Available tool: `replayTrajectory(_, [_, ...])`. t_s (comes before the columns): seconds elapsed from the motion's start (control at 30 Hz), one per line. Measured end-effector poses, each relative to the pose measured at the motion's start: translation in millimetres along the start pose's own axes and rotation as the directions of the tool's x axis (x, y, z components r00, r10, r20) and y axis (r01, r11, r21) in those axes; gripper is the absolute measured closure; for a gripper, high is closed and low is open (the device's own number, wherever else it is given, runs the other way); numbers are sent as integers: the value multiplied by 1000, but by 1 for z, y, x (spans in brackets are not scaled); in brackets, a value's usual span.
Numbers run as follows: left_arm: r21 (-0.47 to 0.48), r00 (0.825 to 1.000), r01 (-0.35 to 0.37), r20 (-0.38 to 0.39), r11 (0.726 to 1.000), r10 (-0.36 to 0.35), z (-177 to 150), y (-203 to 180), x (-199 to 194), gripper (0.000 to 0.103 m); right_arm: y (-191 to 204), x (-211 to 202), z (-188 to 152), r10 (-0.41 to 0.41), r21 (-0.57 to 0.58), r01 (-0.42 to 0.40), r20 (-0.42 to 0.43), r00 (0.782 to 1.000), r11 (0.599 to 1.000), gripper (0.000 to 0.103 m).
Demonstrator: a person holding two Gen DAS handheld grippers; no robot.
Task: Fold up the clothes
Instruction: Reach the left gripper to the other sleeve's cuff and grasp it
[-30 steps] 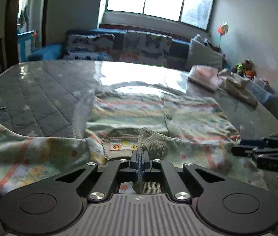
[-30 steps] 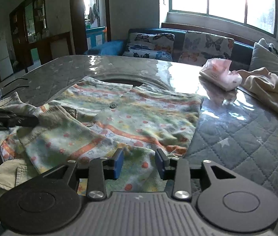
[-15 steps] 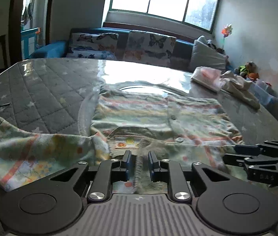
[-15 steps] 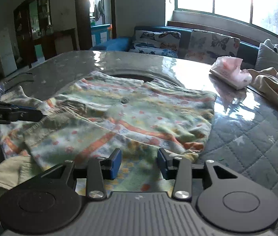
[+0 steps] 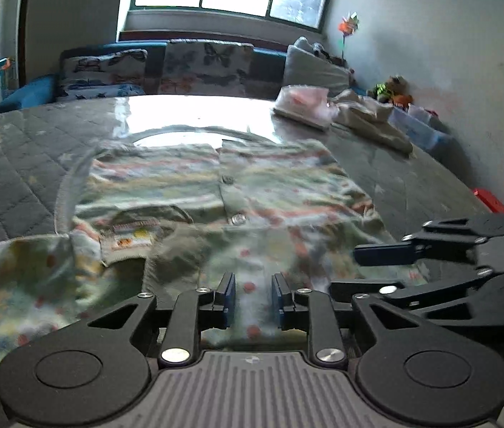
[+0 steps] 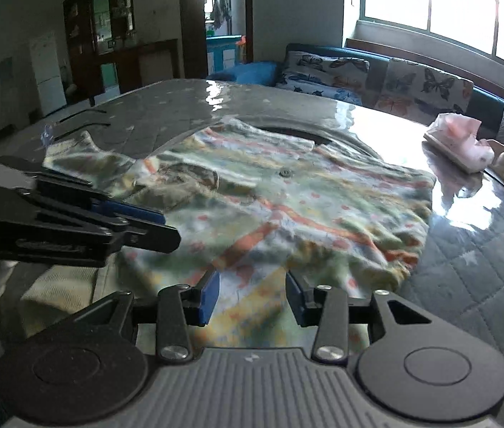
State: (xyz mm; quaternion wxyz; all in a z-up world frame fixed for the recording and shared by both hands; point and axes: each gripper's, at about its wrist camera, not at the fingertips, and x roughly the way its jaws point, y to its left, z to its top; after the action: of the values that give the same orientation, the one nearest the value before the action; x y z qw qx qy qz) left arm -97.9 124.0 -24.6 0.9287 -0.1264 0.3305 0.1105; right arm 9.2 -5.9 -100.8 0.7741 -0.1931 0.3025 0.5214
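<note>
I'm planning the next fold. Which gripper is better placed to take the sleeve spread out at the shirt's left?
Probably the left gripper. It hangs open over the shirt, with the sleeve right beside it. The right gripper, also open, sits over the shirt's opposite edge.

Showing pale green, cream and orange stripes with red dots across the shirt [image 5: 273,192]. Wearing grey quilted diamonds with pale stars on the table [image 6: 473,260]. Carrying blue pads on black tongs [image 5: 252,294], likewise on the right tongs [image 6: 252,294]. Displaying butterfly prints on the sofa cushions [image 5: 209,67]. Glowing pink on the folded bundle [image 6: 460,139].
</note>
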Motion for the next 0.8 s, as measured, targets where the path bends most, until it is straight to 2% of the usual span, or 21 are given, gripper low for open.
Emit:
replayTrajectory(0.23, [0,1000,-2,-9,1000,2,-4,2,2,69,-10,-26,-24,-28,14,28,-45,999,1000,62])
replayTrajectory(0.47, [-30,1000,-13,18,999,14,-3,10,-14,63,-13,-44,-30,-40,14,41,-23,999,999,60])
replayTrajectory(0.63, [-76,997,-64,47,995,68,-3,28,-33,59,-17,-39,-25,-46,15,46,-16,999,999,60])
replayTrajectory(0.8, [-155,984,-162,52,975,172,-7,64,-52,55,-22,-25,-10,-38,22,37,26,999,999,59])
